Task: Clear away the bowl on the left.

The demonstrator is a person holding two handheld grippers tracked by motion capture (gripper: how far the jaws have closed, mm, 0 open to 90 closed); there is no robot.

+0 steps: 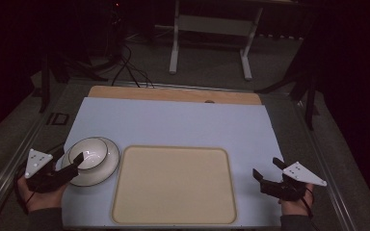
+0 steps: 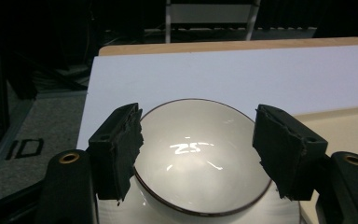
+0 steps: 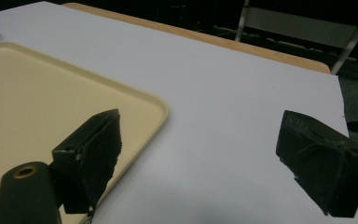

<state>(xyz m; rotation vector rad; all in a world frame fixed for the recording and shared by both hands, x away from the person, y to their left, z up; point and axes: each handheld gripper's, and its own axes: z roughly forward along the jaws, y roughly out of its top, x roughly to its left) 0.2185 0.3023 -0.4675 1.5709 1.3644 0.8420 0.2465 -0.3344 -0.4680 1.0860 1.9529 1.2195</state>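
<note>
My left gripper (image 2: 198, 154) stands with its jaws spread wide on either side of the white bowl (image 1: 91, 153), not yet closed on it; in the left gripper view the rim sits between the two pads without touching either, as far as I can tell. The bowl rests on a saucer (image 1: 107, 169) near the left edge of the white mat (image 1: 183, 122), just beside the left rim of the beige tray (image 1: 173, 185). So, by my reckoning, the job is barely begun: the reach is made, the grasp and the carrying are all left to do (I take the tray for the likely destination, though that is a guess).

My right gripper (image 1: 269, 172) hovers open and holding nothing, over the mat just off the tray's right rim, near the mat's right edge.

Room to move is generous. The tray's bed is bare, and the far half of the mat is open up to the wooden strip (image 1: 173, 94) along the table's far edge. The tray's raised lip is the one thing to clear.
</note>
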